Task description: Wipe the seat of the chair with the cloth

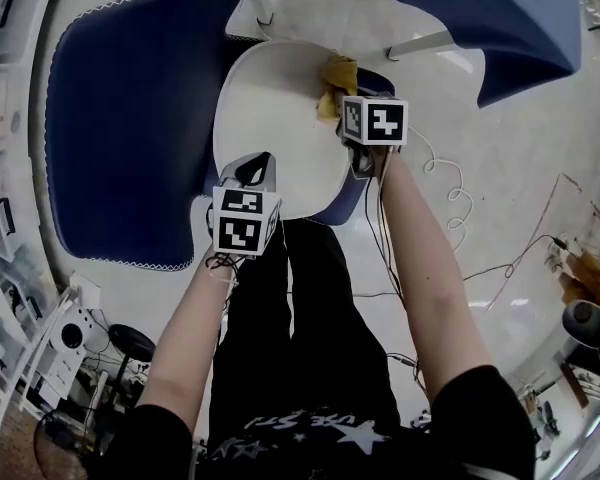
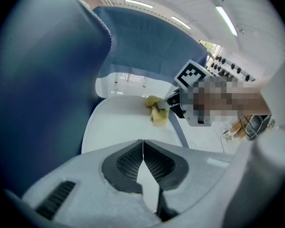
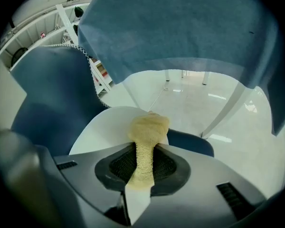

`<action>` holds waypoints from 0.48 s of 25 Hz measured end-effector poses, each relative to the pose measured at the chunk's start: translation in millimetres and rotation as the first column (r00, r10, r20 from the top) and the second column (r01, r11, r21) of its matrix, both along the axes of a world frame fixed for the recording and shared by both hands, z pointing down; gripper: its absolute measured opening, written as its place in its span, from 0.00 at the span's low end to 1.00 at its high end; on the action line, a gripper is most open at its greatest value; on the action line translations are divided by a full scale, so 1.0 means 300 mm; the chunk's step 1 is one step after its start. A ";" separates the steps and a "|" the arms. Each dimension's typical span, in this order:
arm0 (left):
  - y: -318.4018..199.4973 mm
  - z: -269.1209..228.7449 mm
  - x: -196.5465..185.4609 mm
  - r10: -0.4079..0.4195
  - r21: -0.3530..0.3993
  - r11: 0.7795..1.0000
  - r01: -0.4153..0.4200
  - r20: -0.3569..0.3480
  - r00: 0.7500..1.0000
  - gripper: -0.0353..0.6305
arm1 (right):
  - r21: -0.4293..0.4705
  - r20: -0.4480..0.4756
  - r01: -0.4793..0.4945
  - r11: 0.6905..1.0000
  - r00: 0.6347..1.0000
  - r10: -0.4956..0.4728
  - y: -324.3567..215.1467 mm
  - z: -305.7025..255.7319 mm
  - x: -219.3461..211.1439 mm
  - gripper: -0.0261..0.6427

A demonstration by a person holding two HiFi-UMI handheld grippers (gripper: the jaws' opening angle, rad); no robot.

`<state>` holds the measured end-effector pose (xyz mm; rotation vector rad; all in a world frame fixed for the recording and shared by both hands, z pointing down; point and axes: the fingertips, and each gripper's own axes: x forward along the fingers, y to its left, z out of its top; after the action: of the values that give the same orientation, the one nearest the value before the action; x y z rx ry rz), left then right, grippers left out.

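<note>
Two pairs of jaws shut: right gripper (image 3: pixel 141 175) clamped on a strip of the crumpled yellow knitted cloth (image 3: pixel 148 127), bunched at the far right edge of the round white chair seat (image 1: pixel 265 98); left gripper (image 2: pixel 143 160) closed on nothing, above the near edge. Risks wiping only a narrow streak with so wadded a cloth, sliding it over the rim, or tugging it out of the jaws under a hard drag.
</note>
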<state>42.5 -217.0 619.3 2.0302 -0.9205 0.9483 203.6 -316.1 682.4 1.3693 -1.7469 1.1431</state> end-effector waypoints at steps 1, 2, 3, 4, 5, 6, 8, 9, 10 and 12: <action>0.001 0.001 0.005 0.002 -0.002 1.000 -0.002 -0.001 1.000 0.08 | -0.003 -0.002 -0.011 1.000 1.000 0.011 0.010 0.003 0.017 0.14; 0.001 0.001 0.008 0.005 -0.002 1.000 -0.005 -0.001 1.000 0.08 | -0.005 -0.006 -0.019 1.000 1.000 0.019 0.020 0.005 0.031 0.14; 0.003 -0.001 0.009 0.010 -0.002 1.000 -0.010 -0.001 1.000 0.08 | -0.006 -0.010 -0.026 1.000 1.000 0.026 0.030 0.005 0.043 0.14; 0.005 -0.004 0.010 0.014 0.000 1.000 -0.014 -0.001 1.000 0.08 | -0.008 -0.016 -0.034 0.999 0.999 0.034 0.042 0.004 0.055 0.14; 0.008 -0.008 0.011 0.017 0.001 1.000 -0.017 -0.001 1.000 0.08 | -0.012 -0.023 -0.045 0.999 0.999 0.045 0.055 0.002 0.068 0.14; 0.010 -0.012 0.010 0.018 0.002 1.000 -0.018 -0.001 1.000 0.08 | -0.017 -0.031 -0.059 0.998 0.998 0.058 0.069 0.000 0.083 0.14; 0.014 -0.016 0.007 0.015 0.001 1.000 -0.015 -0.003 1.000 0.08 | -0.027 -0.042 -0.086 0.996 0.996 0.085 0.092 0.002 0.109 0.14; 0.015 -0.016 0.005 0.011 0.001 1.000 -0.011 -0.005 1.000 0.08 | -0.031 -0.044 -0.093 0.995 0.995 0.092 0.100 0.003 0.116 0.14; 0.015 -0.015 0.003 0.007 0.001 1.000 -0.007 -0.006 1.000 0.08 | -0.033 -0.046 -0.094 0.995 0.995 0.093 0.104 0.002 0.120 0.14; 0.017 -0.013 -0.005 -0.002 0.000 1.000 0.002 -0.007 1.000 0.08 | -0.029 -0.055 -0.081 0.996 0.995 0.079 0.104 -0.006 0.115 0.14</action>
<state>41.0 -211.9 615.5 2.0307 -0.9184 0.9389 238.0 -285.0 680.5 1.4495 -1.6430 1.1606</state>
